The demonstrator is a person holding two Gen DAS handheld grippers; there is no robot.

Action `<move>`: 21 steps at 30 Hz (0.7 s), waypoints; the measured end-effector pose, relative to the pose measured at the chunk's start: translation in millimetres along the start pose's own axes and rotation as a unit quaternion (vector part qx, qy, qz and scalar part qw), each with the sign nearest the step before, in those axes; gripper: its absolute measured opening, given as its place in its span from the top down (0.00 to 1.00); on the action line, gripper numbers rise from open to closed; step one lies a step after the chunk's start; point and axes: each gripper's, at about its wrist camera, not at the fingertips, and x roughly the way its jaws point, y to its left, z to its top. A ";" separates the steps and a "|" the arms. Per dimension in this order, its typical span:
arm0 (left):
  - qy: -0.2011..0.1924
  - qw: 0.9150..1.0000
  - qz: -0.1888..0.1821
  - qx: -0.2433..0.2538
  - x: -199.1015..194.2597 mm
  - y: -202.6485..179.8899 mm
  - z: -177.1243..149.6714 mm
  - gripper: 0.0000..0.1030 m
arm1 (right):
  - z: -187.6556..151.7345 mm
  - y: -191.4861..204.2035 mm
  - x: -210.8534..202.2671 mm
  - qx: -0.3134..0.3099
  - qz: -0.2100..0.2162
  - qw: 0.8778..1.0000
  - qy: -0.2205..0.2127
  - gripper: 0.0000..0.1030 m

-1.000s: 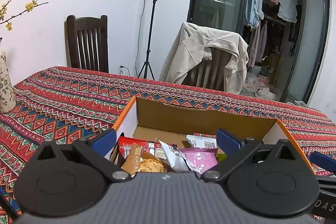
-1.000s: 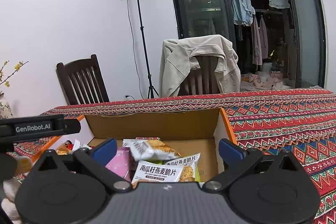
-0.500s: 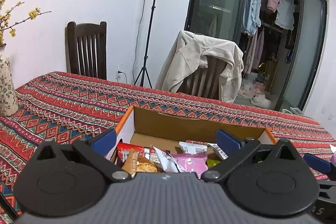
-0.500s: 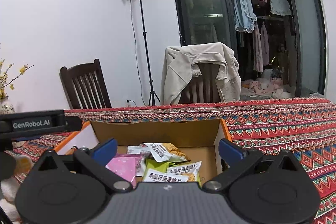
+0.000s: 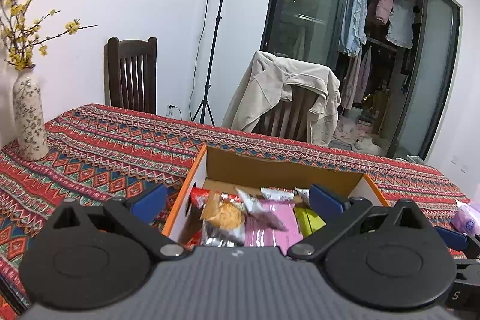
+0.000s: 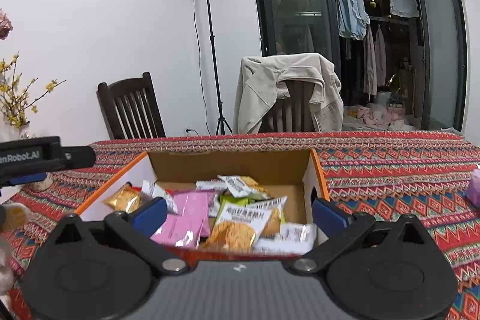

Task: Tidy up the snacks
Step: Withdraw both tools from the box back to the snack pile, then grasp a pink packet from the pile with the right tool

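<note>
An open cardboard box (image 5: 282,167) with orange edges stands on the patterned tablecloth, holding several snack packets. Among them are a pink packet (image 5: 271,225), a cookie packet (image 5: 223,213) and a green one (image 5: 306,219). My left gripper (image 5: 237,198) hovers open at the box's near left corner, nothing between its blue fingertips. From the right wrist, the same box (image 6: 228,167) shows a pink packet (image 6: 186,218), an oat crisp packet (image 6: 240,225) and a gold packet (image 6: 124,198). My right gripper (image 6: 240,212) is open over the near side, holding nothing.
A floral vase (image 5: 28,122) with yellow twigs stands at the table's left end. A purple pack (image 5: 466,218) lies on the cloth right of the box. Two wooden chairs, one draped with a beige jacket (image 5: 285,92), and a light stand (image 5: 216,35) are behind the table.
Both grippers have drawn back and upward from the box, so more of the table and of the packets shows. Both stay open and empty.
</note>
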 end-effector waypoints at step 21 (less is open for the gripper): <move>0.030 0.999 -0.027 0.037 -33.5 35.2 -67.9 0.00 | -63.5 4.1 -37.4 0.012 0.014 0.998 0.065 0.00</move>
